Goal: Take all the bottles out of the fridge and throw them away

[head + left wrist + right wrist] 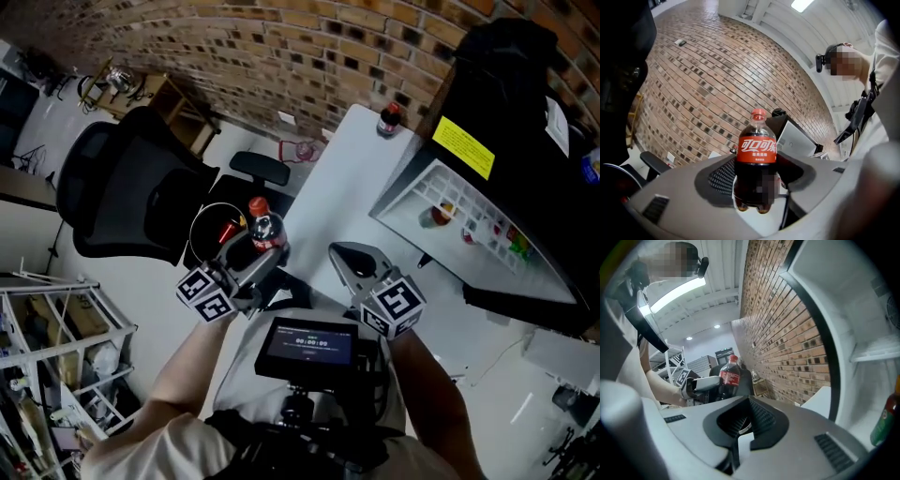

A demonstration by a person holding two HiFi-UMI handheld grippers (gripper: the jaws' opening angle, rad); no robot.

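Gripping the upright cola bottle (756,150), the left tool (757,172) is held left of the fridge (525,84); the right tool (749,420) is clenched, empty.

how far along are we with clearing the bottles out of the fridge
Done: the black bin already holds something red, unclear what. In hand: the left claw is shut on a cola bottle near that bin; the right claw is shut, empty. Left: a green bottle in the open fridge, plus another cola bottle on the white surface.
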